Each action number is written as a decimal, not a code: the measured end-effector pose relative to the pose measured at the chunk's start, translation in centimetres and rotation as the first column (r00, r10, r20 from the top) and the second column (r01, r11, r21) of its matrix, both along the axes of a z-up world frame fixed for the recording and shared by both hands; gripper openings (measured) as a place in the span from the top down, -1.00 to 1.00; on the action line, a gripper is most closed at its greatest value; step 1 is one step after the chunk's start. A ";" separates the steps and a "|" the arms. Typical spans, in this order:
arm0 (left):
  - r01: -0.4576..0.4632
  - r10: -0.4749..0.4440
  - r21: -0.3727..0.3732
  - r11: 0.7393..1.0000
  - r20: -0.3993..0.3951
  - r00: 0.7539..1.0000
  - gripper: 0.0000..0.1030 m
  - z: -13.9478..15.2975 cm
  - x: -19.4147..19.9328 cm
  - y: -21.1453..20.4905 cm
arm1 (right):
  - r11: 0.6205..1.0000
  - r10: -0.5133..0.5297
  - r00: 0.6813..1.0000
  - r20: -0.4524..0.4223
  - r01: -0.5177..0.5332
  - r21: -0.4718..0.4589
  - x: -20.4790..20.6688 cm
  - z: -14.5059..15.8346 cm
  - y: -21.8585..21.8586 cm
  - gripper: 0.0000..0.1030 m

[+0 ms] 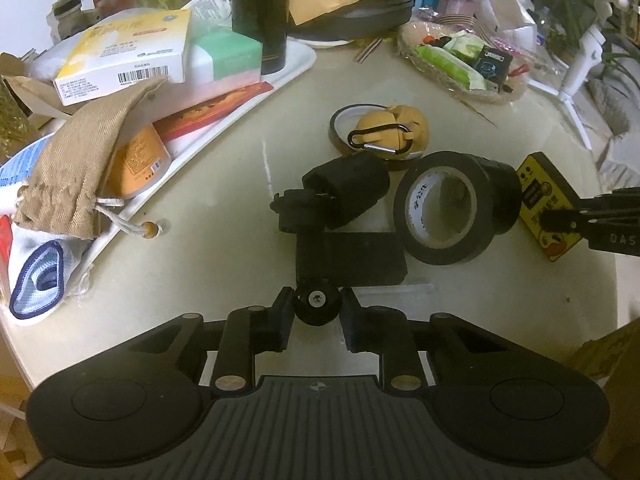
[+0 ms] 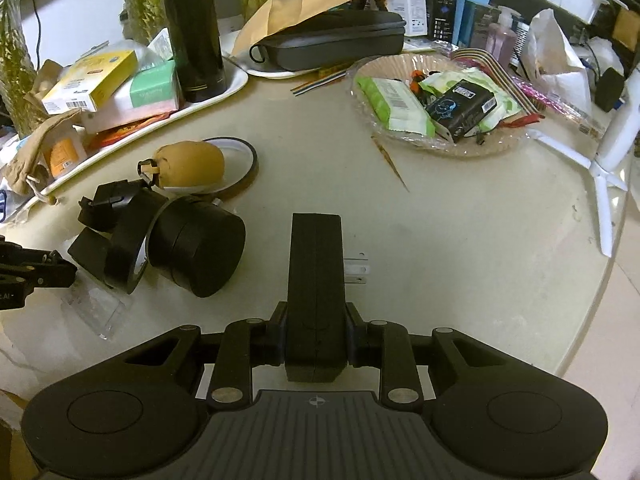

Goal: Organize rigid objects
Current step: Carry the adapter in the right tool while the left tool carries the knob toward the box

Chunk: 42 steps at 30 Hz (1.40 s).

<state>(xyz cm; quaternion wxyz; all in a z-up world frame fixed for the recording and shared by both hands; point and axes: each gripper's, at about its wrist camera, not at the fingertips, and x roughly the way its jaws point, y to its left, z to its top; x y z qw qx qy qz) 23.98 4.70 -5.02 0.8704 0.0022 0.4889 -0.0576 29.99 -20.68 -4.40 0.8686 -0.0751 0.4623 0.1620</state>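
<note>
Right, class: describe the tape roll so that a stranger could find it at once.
Start at the round pale table and find the cluster of dark objects at its middle. The tape roll stands on edge there, the only black ring with a white printed core.

A black knob (image 1: 318, 304) is clamped between the left gripper (image 1: 316, 318) fingers, a tape roll (image 1: 442, 208) lying beyond.

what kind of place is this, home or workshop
Most likely a lived-in home or small office: a cluttered round table with a tray of tissue packs and boxes, a dish of wet wipes, and potted plants behind. The tape roll hints at tinkering.
</note>
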 end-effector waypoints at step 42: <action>0.034 -0.024 -0.033 0.999 0.261 0.965 0.53 10.1 -12.5 -3.7 | 0.952 -0.101 0.979 0.178 0.044 0.302 -14.3 9.4 -3.9 0.42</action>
